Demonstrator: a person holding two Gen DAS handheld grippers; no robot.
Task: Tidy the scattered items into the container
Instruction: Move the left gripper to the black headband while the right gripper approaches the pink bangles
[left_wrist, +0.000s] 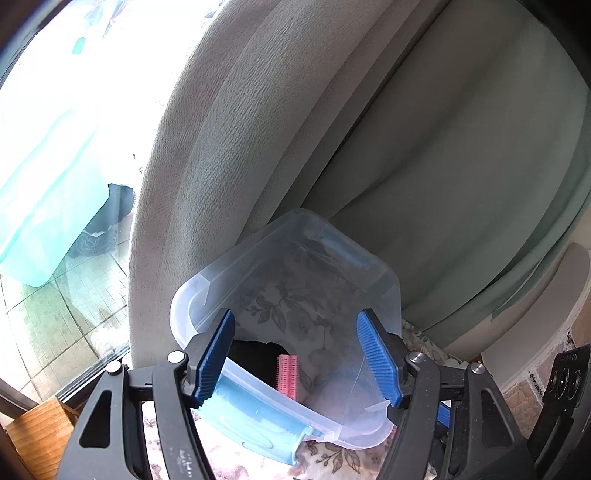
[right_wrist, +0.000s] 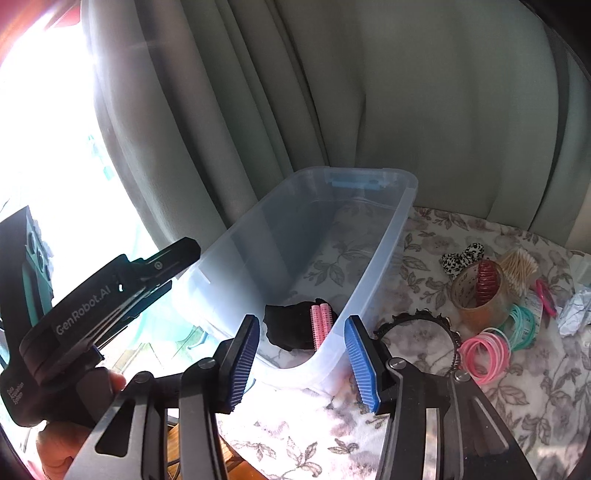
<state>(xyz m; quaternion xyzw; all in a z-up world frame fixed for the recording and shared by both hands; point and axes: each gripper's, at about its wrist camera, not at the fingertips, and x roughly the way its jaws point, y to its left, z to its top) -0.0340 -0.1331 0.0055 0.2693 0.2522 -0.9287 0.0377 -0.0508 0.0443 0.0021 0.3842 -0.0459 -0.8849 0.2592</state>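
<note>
A clear plastic container (right_wrist: 373, 280) with blue latches stands on the floral tablecloth; its near rim shows in the left wrist view (left_wrist: 258, 384). Inside lie a black cloth item (right_wrist: 288, 325) and a pink hair roller (right_wrist: 319, 325), also seen from the left wrist (left_wrist: 288, 376). My left gripper (left_wrist: 299, 360) is open and empty, just over the container's near end. My right gripper (right_wrist: 299, 360) is open and empty, at the container's near right corner. Scattered right of the container: a black headband (right_wrist: 424, 321), pink bands (right_wrist: 484, 350), green bands (right_wrist: 521, 328), a tape roll (right_wrist: 476, 295) with a dark red clip (right_wrist: 487, 280), and a leopard scrunchie (right_wrist: 461, 256).
Grey-green curtains (right_wrist: 332, 92) hang right behind the container. Cotton swabs (right_wrist: 521, 266), a pink clip (right_wrist: 546, 295) and crumpled foil (right_wrist: 574, 306) lie at the far right. The table edge (right_wrist: 229, 439) runs close below my right gripper. The left gripper's body (right_wrist: 92, 306) sits left of the container.
</note>
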